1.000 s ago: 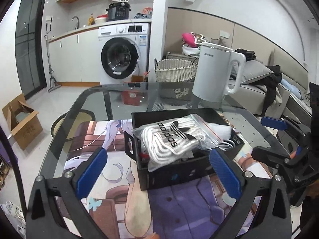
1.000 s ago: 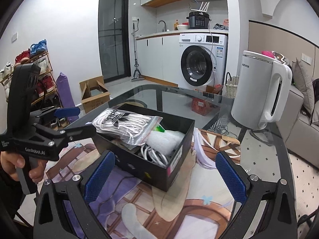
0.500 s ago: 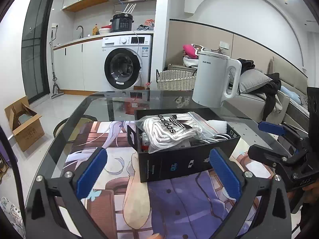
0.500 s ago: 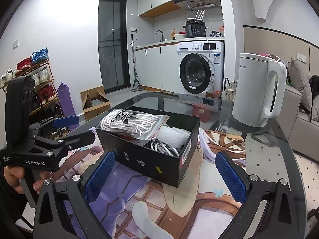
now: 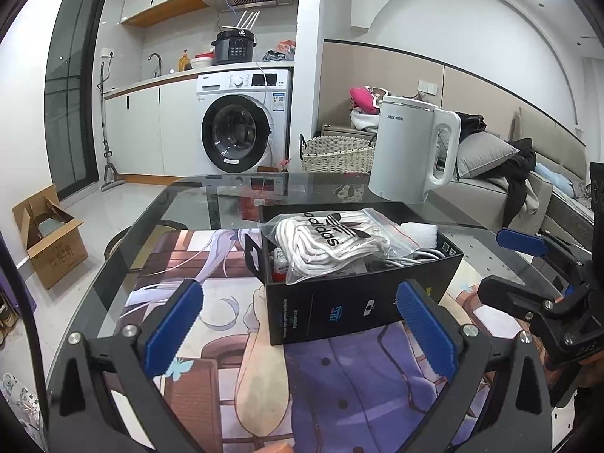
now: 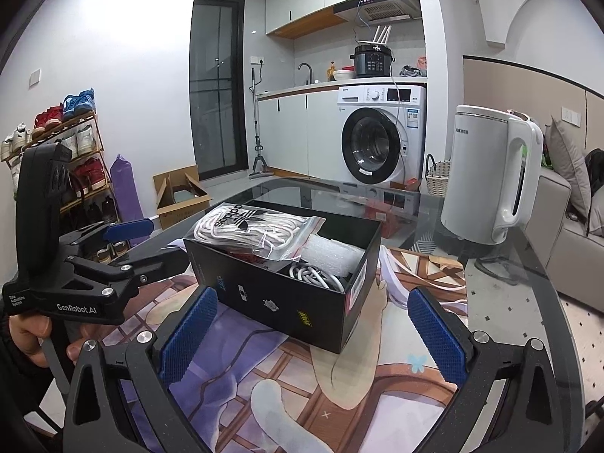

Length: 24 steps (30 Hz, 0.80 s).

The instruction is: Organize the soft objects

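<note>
A black open box [image 5: 351, 302] [image 6: 279, 294] stands on a printed mat on a glass table. On top of it lies a clear zip bag of white adidas socks [image 5: 336, 238] [image 6: 253, 226]. White foam [image 6: 332, 256] and a white cable [image 6: 313, 275] lie inside the box. My left gripper [image 5: 298, 324] is open and empty, in front of the box. My right gripper [image 6: 313, 336] is open and empty, in front of the box's corner. Each gripper shows in the other's view, at the right of the left wrist view [image 5: 528, 264] and at the left of the right wrist view [image 6: 124, 245].
A white kettle [image 5: 411, 158] [image 6: 490, 177] stands on the glass table [image 5: 211, 196] behind the box. The printed mat [image 6: 339, 377] covers the near part. Beyond are a washing machine [image 5: 245, 136], a wicker basket [image 5: 339, 151], a sofa [image 5: 528, 188], a cardboard box [image 5: 49, 234] and a shoe rack [image 6: 68, 158].
Both grippers have pulled back and tilted up; the box and sock bag now sit lower and farther in both views. Nothing was grasped or released.
</note>
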Each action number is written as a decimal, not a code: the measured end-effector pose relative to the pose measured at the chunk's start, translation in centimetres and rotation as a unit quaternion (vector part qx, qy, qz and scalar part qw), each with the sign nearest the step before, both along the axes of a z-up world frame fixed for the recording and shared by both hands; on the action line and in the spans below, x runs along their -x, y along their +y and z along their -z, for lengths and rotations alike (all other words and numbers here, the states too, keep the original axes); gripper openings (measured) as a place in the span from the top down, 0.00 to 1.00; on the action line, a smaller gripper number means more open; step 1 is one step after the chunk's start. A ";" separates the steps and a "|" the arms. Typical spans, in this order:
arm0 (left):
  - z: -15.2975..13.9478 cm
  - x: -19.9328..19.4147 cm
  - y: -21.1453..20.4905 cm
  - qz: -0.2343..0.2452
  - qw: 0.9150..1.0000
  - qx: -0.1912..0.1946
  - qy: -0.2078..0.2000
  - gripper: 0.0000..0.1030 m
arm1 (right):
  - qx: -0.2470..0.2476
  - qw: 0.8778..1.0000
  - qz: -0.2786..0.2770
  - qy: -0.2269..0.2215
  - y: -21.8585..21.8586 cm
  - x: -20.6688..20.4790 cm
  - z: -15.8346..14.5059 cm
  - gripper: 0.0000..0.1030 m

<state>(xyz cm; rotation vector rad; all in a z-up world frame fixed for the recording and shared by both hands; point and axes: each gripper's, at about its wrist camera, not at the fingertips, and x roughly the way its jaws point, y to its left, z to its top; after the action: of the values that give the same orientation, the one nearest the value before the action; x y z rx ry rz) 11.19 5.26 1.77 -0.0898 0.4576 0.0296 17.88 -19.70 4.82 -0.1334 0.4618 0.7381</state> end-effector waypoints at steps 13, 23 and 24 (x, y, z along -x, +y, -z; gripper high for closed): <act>0.1 0.2 -0.1 -0.003 1.000 0.002 -0.005 0.00 | -0.013 1.000 0.009 -0.018 -0.6 0.6 -0.2 0.01; 0.1 0.3 -0.2 -0.002 1.000 -0.001 -0.007 0.00 | -0.013 1.000 0.011 -0.016 -0.6 0.3 -0.2 0.01; 0.2 0.3 -0.2 -0.003 1.000 -0.001 -0.007 0.00 | -0.013 1.000 0.012 -0.016 -0.6 0.4 -0.2 0.01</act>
<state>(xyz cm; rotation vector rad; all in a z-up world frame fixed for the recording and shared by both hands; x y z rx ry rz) 10.87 5.08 1.62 -0.0898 0.4438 0.0355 17.52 -20.33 4.98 -0.1159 0.4229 0.7180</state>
